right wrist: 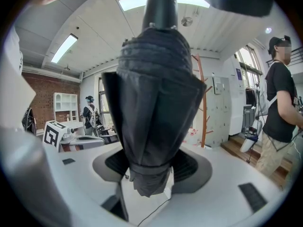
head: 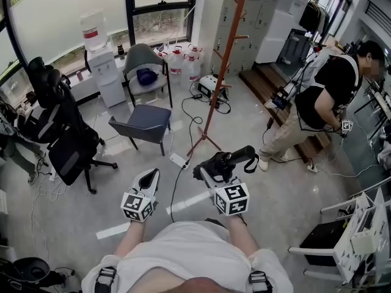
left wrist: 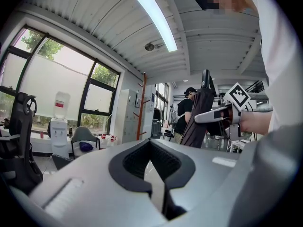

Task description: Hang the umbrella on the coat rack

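A folded black umbrella (head: 231,159) lies across my right gripper (head: 212,167), which is shut on its canopy. In the right gripper view the umbrella (right wrist: 154,93) rises upright between the jaws and fills the middle, with its strapped end at the pads. The orange-brown coat rack (head: 227,54) stands on the floor ahead, slightly right of centre, its pegs bare; it also shows behind the umbrella (right wrist: 201,103). My left gripper (head: 153,174) is shut with nothing in it, held beside the right one. From the left gripper view I see the umbrella (left wrist: 201,112) and the rack (left wrist: 141,108).
A grey chair (head: 143,124) and a black office chair (head: 64,133) stand to the left. A water dispenser (head: 101,60) is by the window. A person (head: 321,96) bends at the right near steps. A power strip (head: 178,160) and cables lie by the rack's feet.
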### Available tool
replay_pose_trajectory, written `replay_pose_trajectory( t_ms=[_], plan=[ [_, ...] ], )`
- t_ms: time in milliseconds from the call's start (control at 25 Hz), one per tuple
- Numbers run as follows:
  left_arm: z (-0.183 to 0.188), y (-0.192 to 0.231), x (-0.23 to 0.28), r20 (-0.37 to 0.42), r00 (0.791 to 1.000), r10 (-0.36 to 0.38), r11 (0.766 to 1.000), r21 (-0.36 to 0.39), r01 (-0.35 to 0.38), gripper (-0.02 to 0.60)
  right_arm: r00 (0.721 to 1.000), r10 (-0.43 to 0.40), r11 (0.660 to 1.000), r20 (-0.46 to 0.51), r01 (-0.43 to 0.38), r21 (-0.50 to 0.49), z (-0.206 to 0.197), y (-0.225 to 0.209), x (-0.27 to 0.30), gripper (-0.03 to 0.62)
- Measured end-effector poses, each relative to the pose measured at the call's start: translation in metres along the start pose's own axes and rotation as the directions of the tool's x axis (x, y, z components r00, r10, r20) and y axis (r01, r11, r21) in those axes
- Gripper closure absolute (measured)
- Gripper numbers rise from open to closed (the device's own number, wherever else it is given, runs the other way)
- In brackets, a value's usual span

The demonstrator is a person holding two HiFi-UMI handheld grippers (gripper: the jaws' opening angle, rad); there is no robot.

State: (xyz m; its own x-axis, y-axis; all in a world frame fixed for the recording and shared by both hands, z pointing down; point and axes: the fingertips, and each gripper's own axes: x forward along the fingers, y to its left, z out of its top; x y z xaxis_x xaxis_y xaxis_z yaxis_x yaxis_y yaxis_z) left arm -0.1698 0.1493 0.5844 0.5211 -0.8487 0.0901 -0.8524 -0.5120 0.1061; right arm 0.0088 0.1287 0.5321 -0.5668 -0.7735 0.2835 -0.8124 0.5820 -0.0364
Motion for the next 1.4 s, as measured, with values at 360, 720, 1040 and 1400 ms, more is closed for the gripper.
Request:
replay_pose_trajectory(
  t_ms=[360,720,1040,1400],
  plan=[
    [0.003,0.021,0.015,-0.008,1.000,-0.021,1.000,0.007,0.021,0.572,1.000,-0.027,1.000,0.013,0.027,-0.003,0.008,-0.007,0.019,0.336],
    [0.012,0.046,0.065,0.009,1.000,-0.024,0.999,-0.026,0.024,0.572,1.000,-0.016,0.999,0.026,0.017,-0.030,0.018,-0.041,0.061,0.336],
    [0.015,0.080,0.156,-0.002,1.000,0.026,0.999,-0.040,-0.026,0.572,0.999,0.045,0.997,0.010,-0.044,-0.056,0.034,-0.112,0.134,0.336],
    [0.040,0.101,0.308,0.021,0.998,0.060,0.996,-0.072,-0.058,0.572,0.988,0.150,0.984,-0.020,-0.151,-0.090,0.065,-0.220,0.215,0.336]
  ],
)
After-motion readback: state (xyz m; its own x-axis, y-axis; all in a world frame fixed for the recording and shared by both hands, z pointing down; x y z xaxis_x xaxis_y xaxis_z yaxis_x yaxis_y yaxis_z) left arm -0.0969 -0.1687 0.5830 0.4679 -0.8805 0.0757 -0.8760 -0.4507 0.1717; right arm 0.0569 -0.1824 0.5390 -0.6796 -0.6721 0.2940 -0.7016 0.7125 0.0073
